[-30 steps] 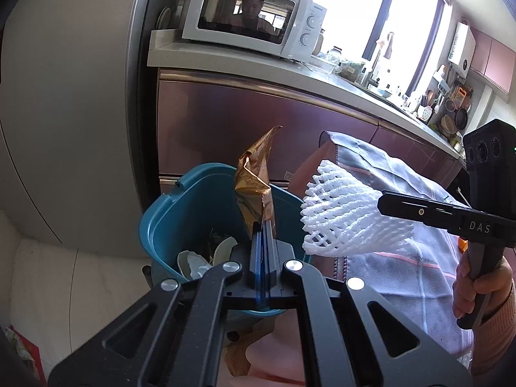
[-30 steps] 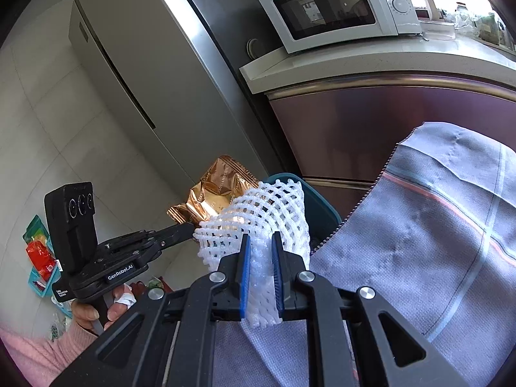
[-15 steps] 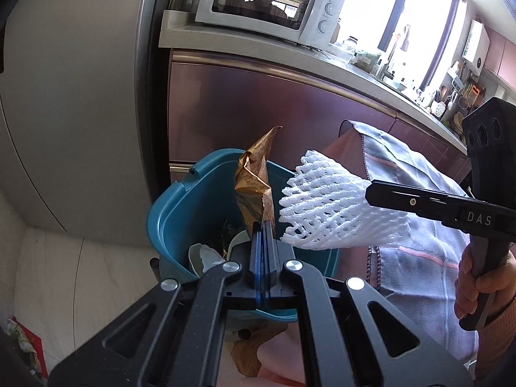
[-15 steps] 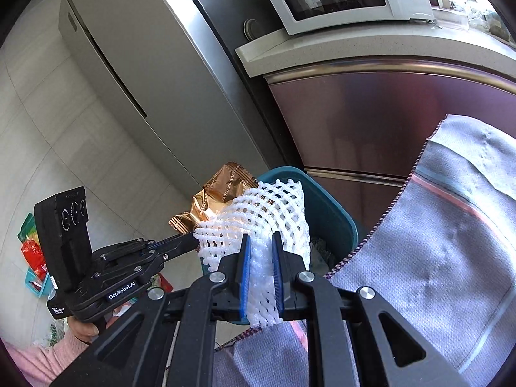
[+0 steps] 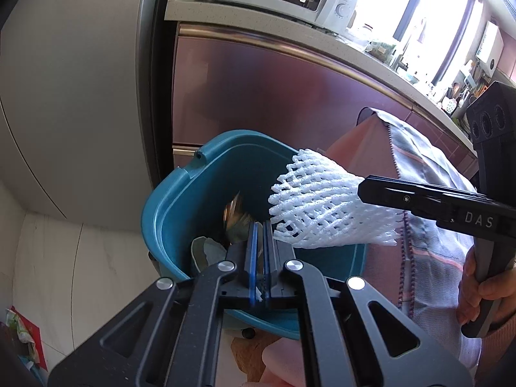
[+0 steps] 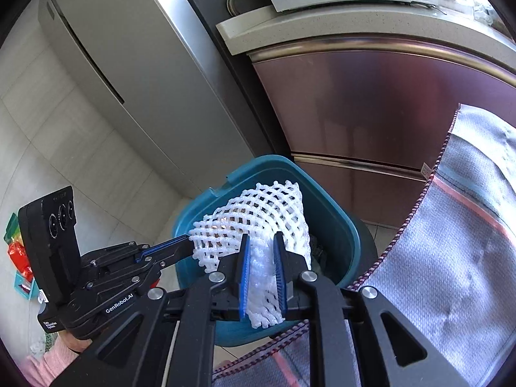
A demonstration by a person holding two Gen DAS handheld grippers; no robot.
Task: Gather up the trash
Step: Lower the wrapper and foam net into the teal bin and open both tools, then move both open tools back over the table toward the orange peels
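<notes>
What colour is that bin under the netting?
The bin is teal blue, clearest in the right wrist view.

My two grippers are matte black with silver pivot screws and blue pads: the left gripper (image 6: pixel 185 242) reads "GenRobot.AI", the right gripper (image 5: pixel 366 190) "DAS". Pink sleeve (image 6: pixel 48 359).

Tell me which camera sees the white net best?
The right wrist view: the white foam net sits in the middle, between the right tool's blue pads, over the teal bin. The left wrist view shows the net from the side, its end hidden in that tool.
</notes>
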